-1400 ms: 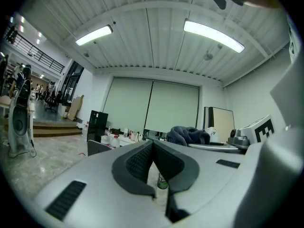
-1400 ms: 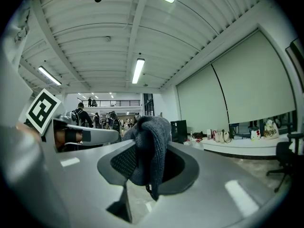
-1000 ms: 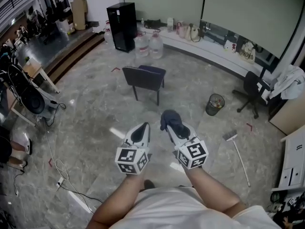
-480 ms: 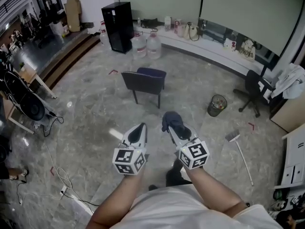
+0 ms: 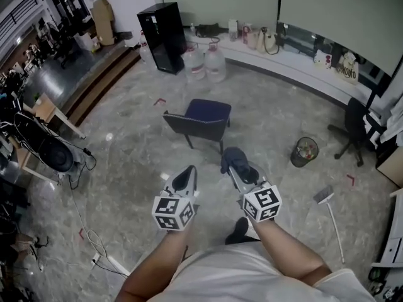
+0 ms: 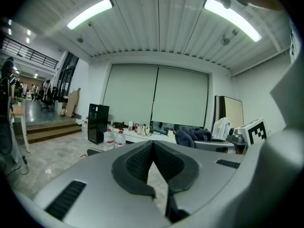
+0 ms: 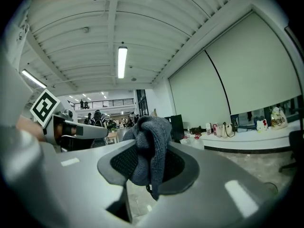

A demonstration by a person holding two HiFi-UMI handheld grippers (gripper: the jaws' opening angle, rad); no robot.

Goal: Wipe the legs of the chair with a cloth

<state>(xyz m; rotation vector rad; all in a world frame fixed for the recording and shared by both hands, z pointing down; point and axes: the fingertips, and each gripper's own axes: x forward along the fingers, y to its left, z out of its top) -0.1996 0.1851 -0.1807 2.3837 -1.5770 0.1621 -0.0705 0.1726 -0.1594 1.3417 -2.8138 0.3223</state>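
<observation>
The right tongs are clamping a bunched, nubby dark grey cloth, its soft folds bulging up past the ribbed black pads. The left tongs are sitting pressed together at the tips, gripping nothing between their textured pads. In the head view both are pointing toward 12 o'clock, where the chair is standing well apart from them on the glossy, veined stone floor, showing a squarish padded dark blue seat and thin dark legs.
</observation>
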